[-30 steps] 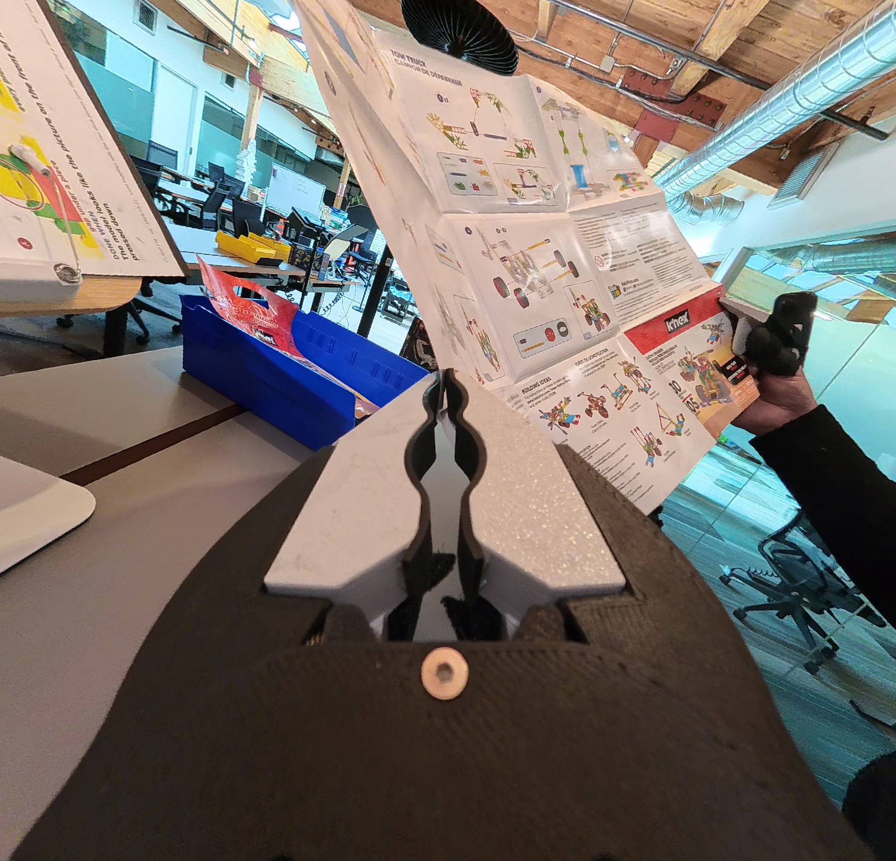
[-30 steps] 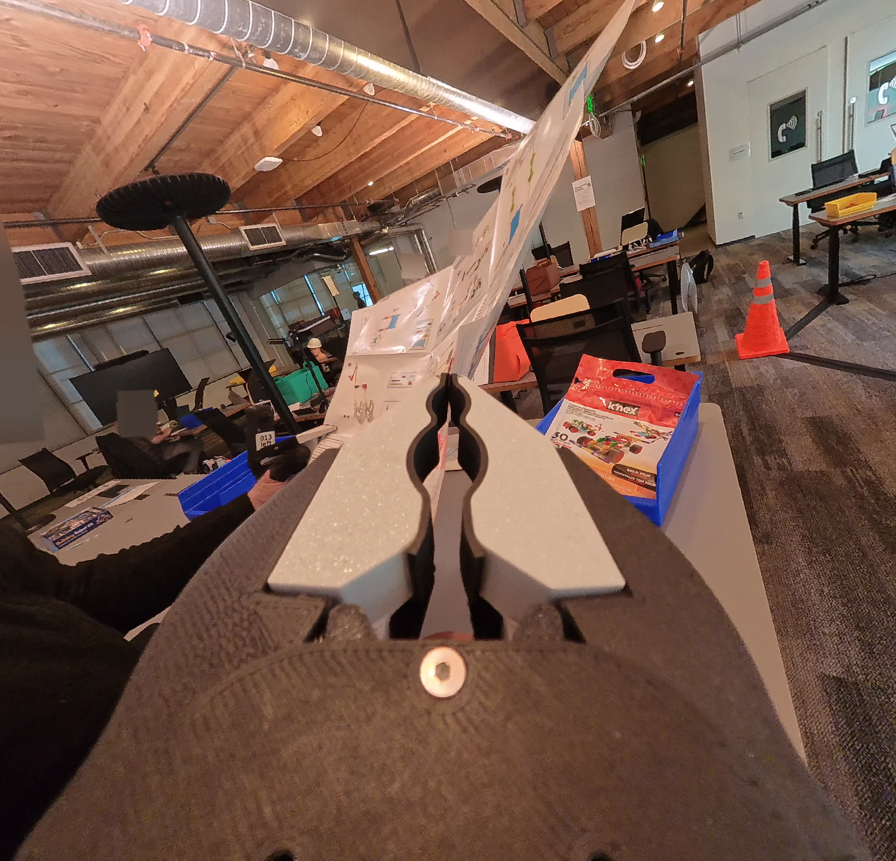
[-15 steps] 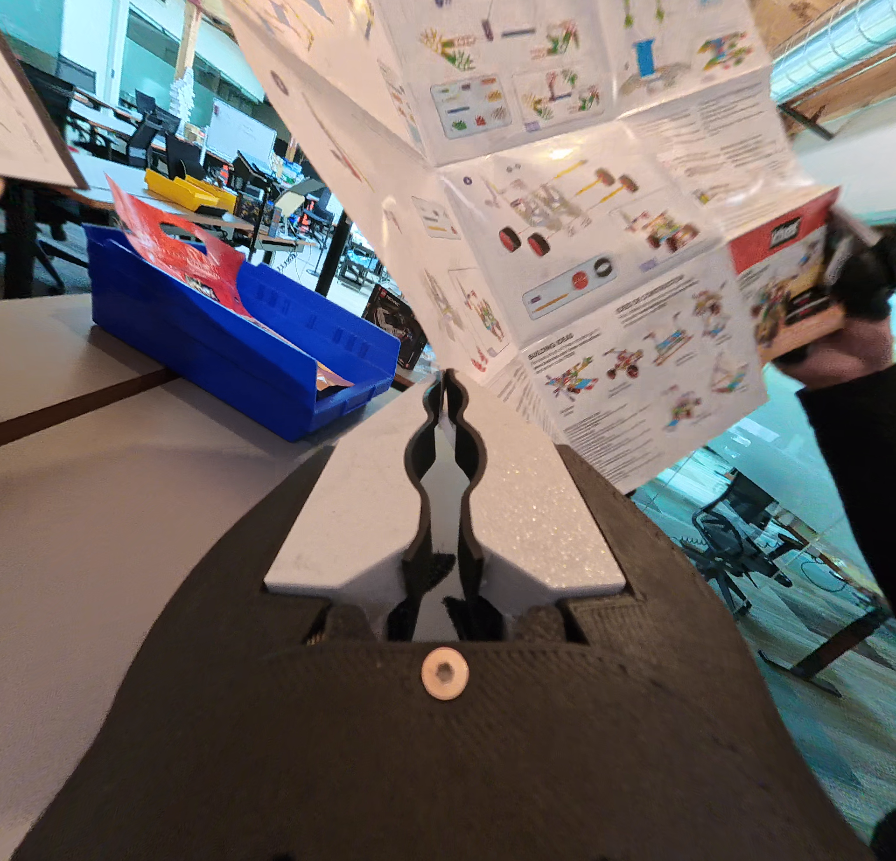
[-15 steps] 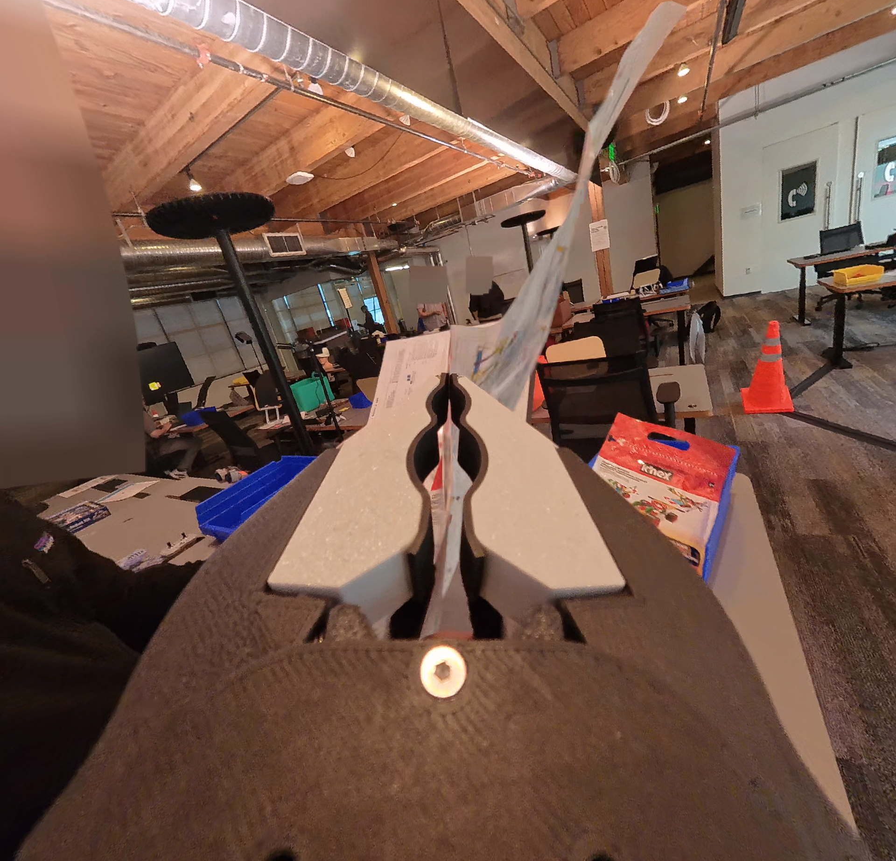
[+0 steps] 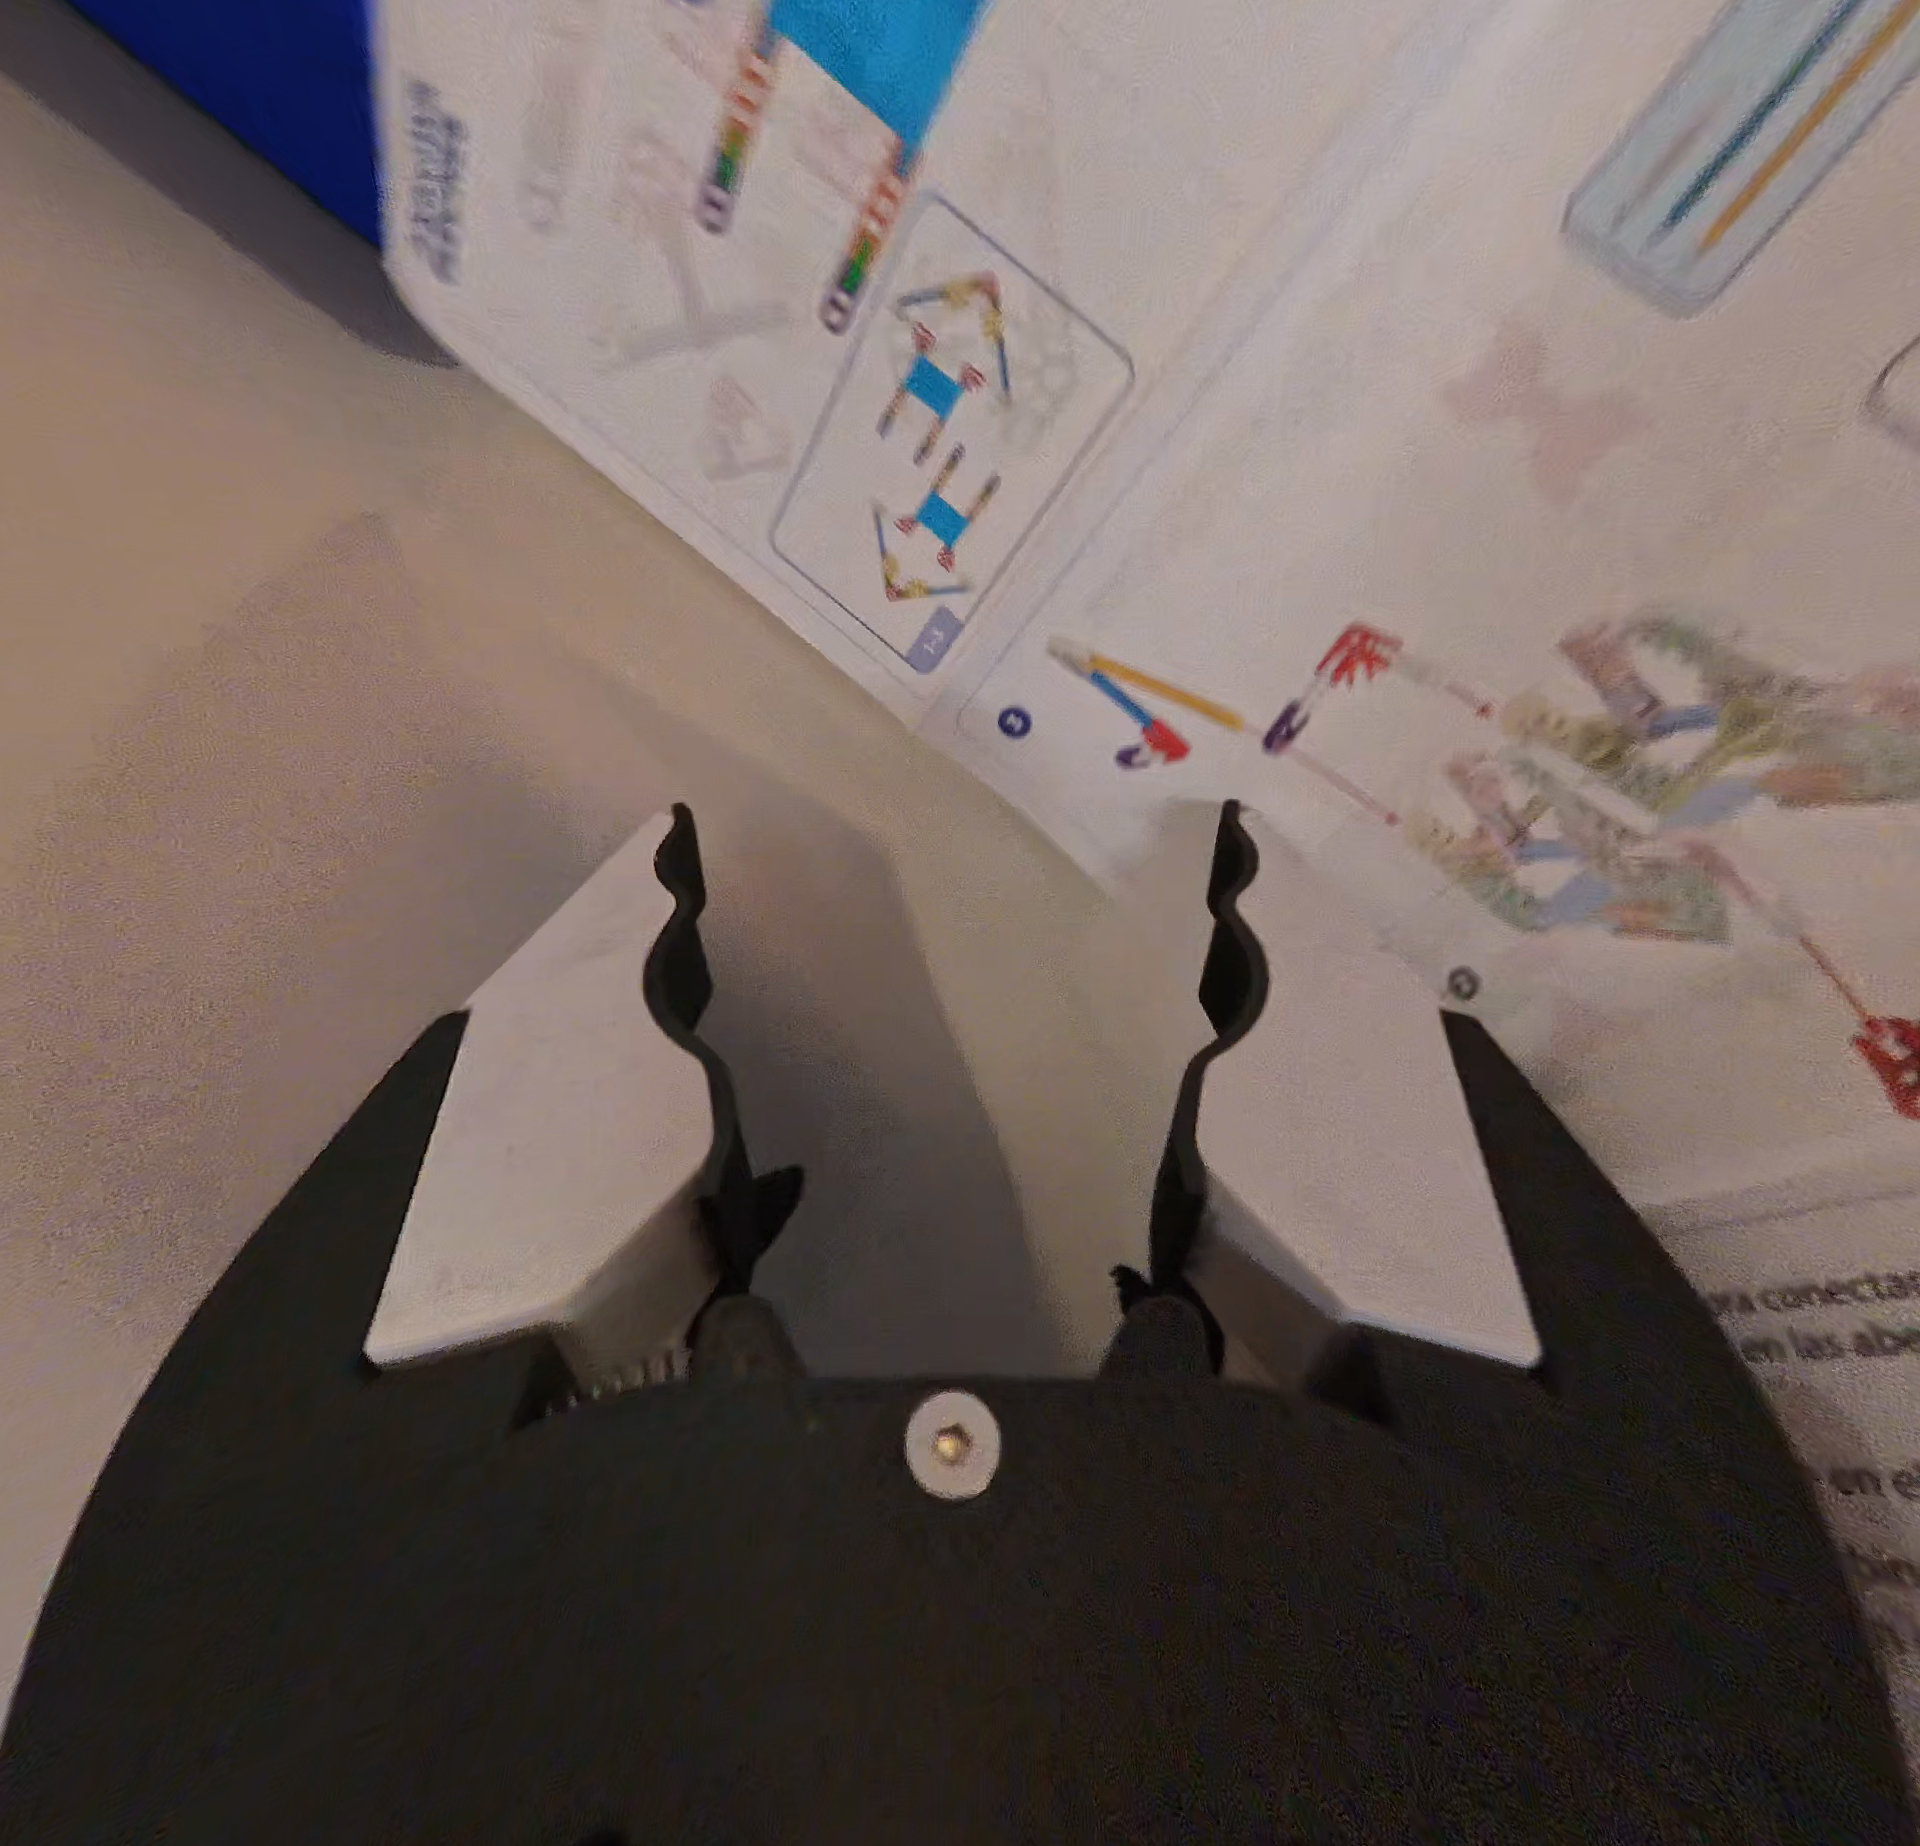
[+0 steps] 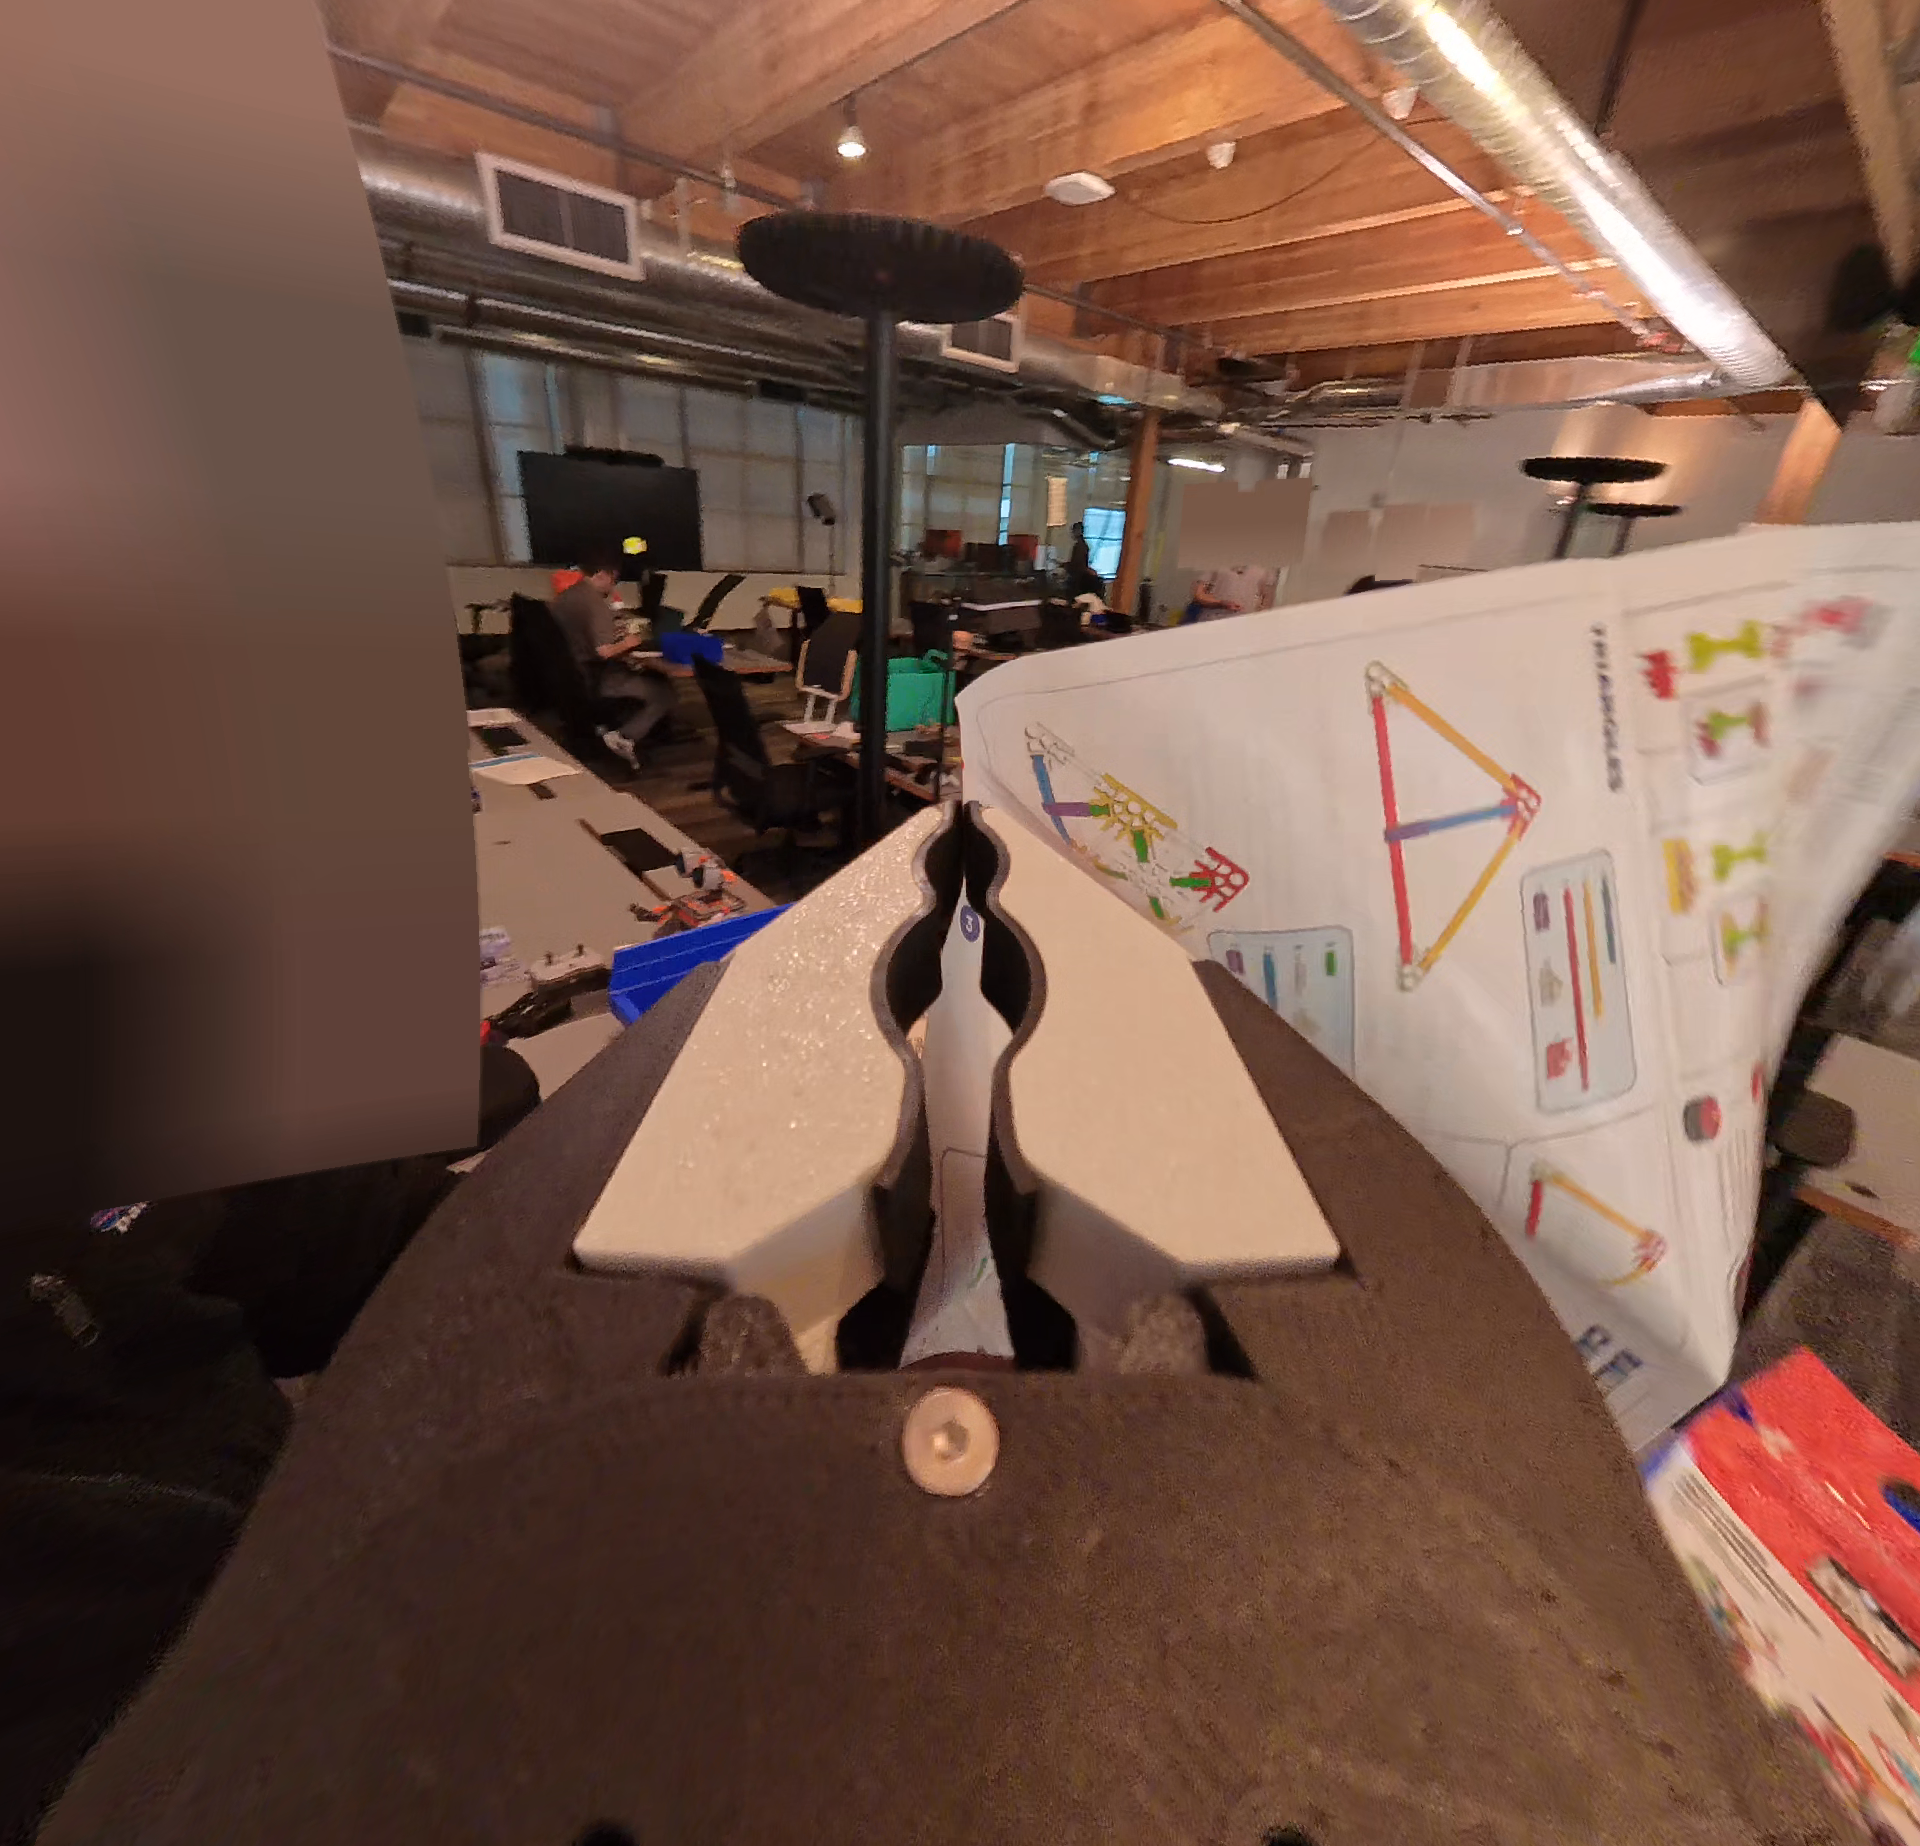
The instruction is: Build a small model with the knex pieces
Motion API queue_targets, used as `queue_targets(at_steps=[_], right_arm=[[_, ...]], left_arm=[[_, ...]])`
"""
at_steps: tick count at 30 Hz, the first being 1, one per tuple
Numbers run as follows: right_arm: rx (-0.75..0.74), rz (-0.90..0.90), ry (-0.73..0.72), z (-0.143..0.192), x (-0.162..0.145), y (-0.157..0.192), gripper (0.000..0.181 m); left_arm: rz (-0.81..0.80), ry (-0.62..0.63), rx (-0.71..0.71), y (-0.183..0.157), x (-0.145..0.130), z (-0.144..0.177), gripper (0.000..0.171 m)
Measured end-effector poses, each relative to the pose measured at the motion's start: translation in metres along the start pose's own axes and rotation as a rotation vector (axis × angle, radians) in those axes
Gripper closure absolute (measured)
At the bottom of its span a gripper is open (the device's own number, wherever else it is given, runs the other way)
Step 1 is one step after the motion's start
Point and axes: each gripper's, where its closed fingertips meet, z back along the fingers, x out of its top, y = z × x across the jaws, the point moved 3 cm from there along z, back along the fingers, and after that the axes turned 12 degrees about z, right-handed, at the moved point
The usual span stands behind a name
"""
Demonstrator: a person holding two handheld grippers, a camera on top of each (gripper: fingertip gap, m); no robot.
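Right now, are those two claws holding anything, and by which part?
The right claw is shut on the printed instruction sheet, pinching it at one edge. The left claw is open and empty above the table.

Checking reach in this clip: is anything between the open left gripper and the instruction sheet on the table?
Nothing visible. The left gripper is open over bare table, and the instruction sheet lies just past its fingertips.

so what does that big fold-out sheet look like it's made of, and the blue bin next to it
The fold-out sheet looks like thin printed paper, faintly glossy: it bows and curls where the right claw pinches it. The blue bin looks like hard moulded plastic, judging by its even saturated colour and straight edge, though the left wrist view is blurred, so its finish is unclear.
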Motion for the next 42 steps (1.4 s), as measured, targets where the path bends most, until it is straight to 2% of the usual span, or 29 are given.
queue_targets(at_steps=[6,8,12,17,20,23,26,27,30,32,34,37,42], right_arm=[[0.126,0.069,0.181,-0.125,-0.036,0.011,0.181],[0.188,0.085,0.251,-0.156,-0.050,0.024,0.181],[0.207,0.216,0.435,-0.200,-0.090,0.052,0.181],[0.354,0.188,0.475,-0.224,-0.133,0.104,0.181],[0.415,0.186,0.501,-0.227,-0.156,0.138,0.181],[0.465,0.234,0.524,-0.225,-0.178,0.183,0.181],[0.613,0.225,0.522,-0.220,-0.200,0.250,0.181],[0.672,0.201,0.511,-0.218,-0.206,0.273,0.176],[0.774,0.233,0.533,-0.210,-0.227,0.318,0.144],[0.884,0.152,0.511,-0.198,-0.232,0.341,0.135],[0.961,0.040,0.491,-0.186,-0.235,0.349,0.128],[0.962,-0.053,0.481,-0.175,-0.243,0.333,0.125],[0.777,-0.186,0.508,-0.172,-0.273,0.259,0.124]], left_arm=[[-0.189,0.126,0.048,-0.037,-0.046,-0.020,0.081],[-0.208,0.214,0.092,-0.031,-0.066,-0.011,0.092],[-0.162,0.344,0.133,-0.015,-0.106,0.039,0.109],[-0.025,0.376,0.120,-0.014,-0.162,0.135,0.116],[0.145,0.253,0.063,-0.018,-0.180,0.201,0.117],[0.275,-0.033,0.019,-0.013,-0.176,0.273,0.117],[0.385,-0.344,-0.022,0.000,-0.169,0.340,0.114],[0.420,-0.421,-0.029,0.006,-0.169,0.358,0.112],[0.468,-0.564,-0.051,0.020,-0.173,0.393,0.106],[0.495,-0.628,-0.093,0.026,-0.175,0.406,0.104],[0.533,-0.684,-0.107,0.035,-0.180,0.415,0.100],[0.562,-0.701,-0.112,0.040,-0.186,0.415,0.096],[0.637,-0.695,-0.070,0.058,-0.195,0.407,0.093]])
